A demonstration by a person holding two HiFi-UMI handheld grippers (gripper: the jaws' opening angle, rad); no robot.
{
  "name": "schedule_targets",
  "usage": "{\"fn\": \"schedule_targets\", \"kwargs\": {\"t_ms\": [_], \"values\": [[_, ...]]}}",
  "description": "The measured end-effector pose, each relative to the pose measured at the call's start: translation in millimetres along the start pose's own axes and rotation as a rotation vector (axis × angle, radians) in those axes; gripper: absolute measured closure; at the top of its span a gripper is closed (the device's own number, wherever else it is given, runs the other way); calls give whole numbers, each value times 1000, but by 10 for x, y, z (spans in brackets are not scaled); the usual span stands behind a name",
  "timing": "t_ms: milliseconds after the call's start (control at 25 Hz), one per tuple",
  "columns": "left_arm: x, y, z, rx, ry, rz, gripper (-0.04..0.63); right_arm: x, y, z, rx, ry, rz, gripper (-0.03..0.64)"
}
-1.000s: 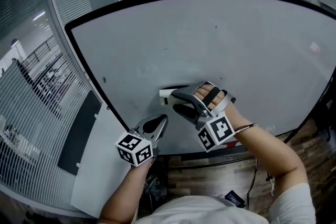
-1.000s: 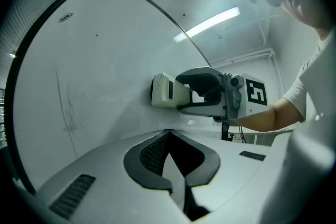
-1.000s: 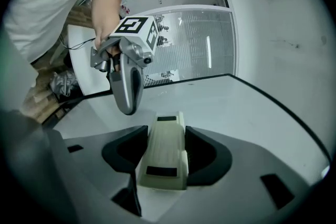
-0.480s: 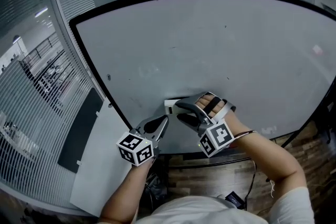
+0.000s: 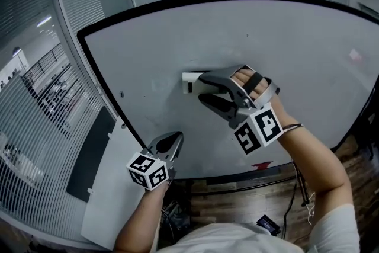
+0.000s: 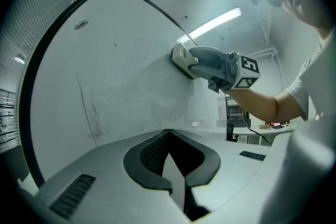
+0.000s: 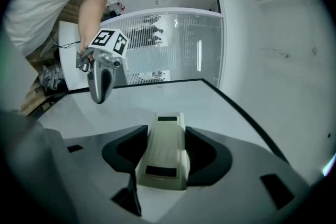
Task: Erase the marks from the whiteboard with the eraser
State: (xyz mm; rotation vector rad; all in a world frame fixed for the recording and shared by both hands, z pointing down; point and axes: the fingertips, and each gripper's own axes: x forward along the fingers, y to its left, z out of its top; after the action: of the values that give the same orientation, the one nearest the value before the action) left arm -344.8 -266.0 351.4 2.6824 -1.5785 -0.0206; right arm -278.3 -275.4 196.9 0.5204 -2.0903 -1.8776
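Closest to you, your left gripper point(image 5: 172, 139) hangs low at the whiteboard's point(image 5: 308, 50) lower left corner. Its fingers are pressed together with nothing between them. Its tips sit near where the black frame point(image 5: 100, 77) slants down to meet the bottom edge, so there is little room on that side. Whether the tips touch the surface cannot be told.

Higher and further in, your right gripper point(image 5: 203, 87) pinches the eraser point(image 7: 165, 152) across its pale body. One jaw is on each long side, and the eraser's front end sticks out past the tips. The eraser lies flat against the board, left of centre and about halfway up.

Around the eraser the board is open. A broad bare stretch runs to your right and another above it, up to the top rail. To its left there is a narrower strip before the slanting frame. Below it, clear surface reaches down to the bottom rail, well apart from the left gripper.

The left gripper view shows faint grey streaks point(image 6: 86, 107) low on the board, near the left frame. A few small dark specks dot the surface elsewhere.

Beyond the left frame stands a glass partition point(image 5: 35, 115) with slatted blinds, close beside the board's edge.
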Motion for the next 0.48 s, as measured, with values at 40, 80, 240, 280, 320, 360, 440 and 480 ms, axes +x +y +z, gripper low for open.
{"fn": "schedule_targets", "kwargs": {"t_ms": [40,80,240,280,320,360,440,480], "values": [[12,15,23,-2,0,5,589,-40,-200,-32,-3,3,-28,383],[25,19,42,0,0,12,589,-90,-393,-62,-7,7,-56,383],[107,-64,125,26,-17,28,589,-361,-1137,-204,4,16,-172,383],[145,-97,138,27,-21,27,589,-436,-1285,-249,12,17,-196,383],[189,-126,143,26,-23,25,589,-503,-1393,-290,20,18,-212,383],[235,-153,142,26,-22,23,589,-557,-1454,-326,24,17,-221,383],[324,-197,132,25,-22,17,589,-628,-1454,-378,16,17,-224,383],[360,-216,122,24,-23,17,589,-652,-1410,-397,8,18,-220,383]]}}
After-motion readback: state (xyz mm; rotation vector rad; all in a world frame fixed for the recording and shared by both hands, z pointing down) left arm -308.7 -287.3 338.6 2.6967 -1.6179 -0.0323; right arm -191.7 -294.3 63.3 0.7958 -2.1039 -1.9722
